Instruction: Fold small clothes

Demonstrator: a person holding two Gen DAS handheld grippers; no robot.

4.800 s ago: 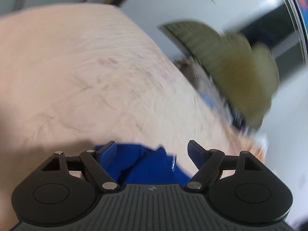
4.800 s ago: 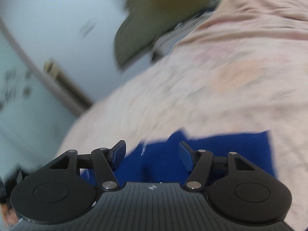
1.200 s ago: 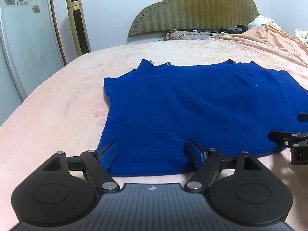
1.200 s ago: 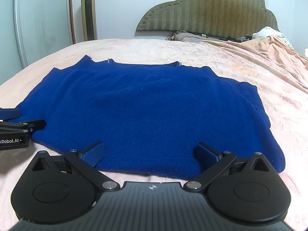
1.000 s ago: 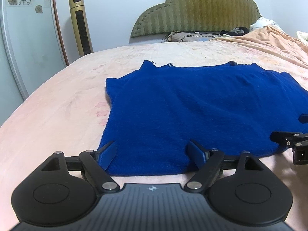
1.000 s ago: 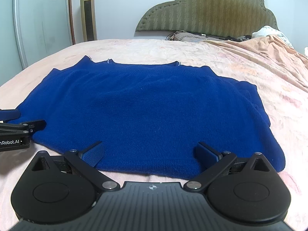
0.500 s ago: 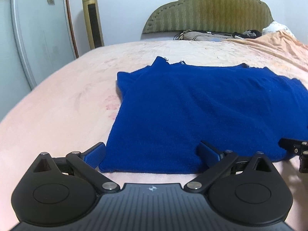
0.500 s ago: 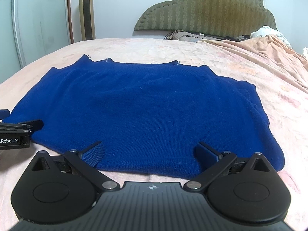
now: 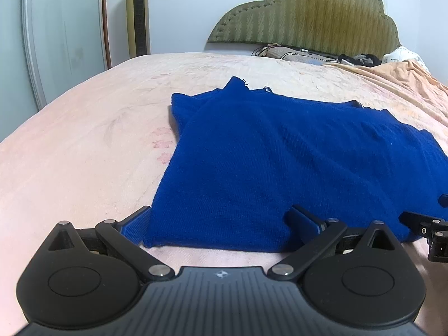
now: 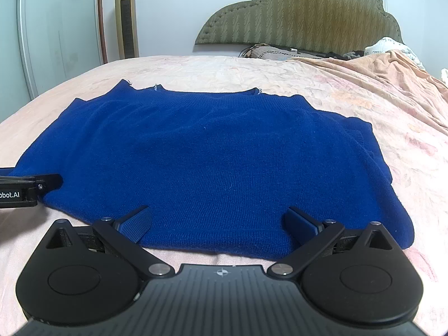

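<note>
We have the blue sweater [image 10: 212,154] spread flat on the pink bedspread [image 9: 84,145], its neckline toward the far headboard [image 10: 302,14] and its hem along the near edge, right in front of both tools. Our left gripper [image 9: 221,221] sits at the near left corner of the hem with its jaws spread wide and nothing pinched between them; the left finger [image 9: 137,224] rests just off the cloth's side edge while the right one lies over the knit. Our right gripper [image 10: 218,221] is likewise wide and empty, straddling the hem toward the near right. We judge the step in hand to be taking hold of the hem at two points so that we can carry it away from us for a fold. To do that well, we should slide each lower finger under the hem edge rather than press down on top, and catch both layers of knit, since a single layer would peel away and leave the back behind. We should place the two grips evenly so the fold line runs straight across, then close firmly, as the knit looks soft and stretchy and may sag between the grippers. The right sleeve [image 10: 372,145] looks bunched at the side, so we should watch that it stays tucked when we lift.
</note>
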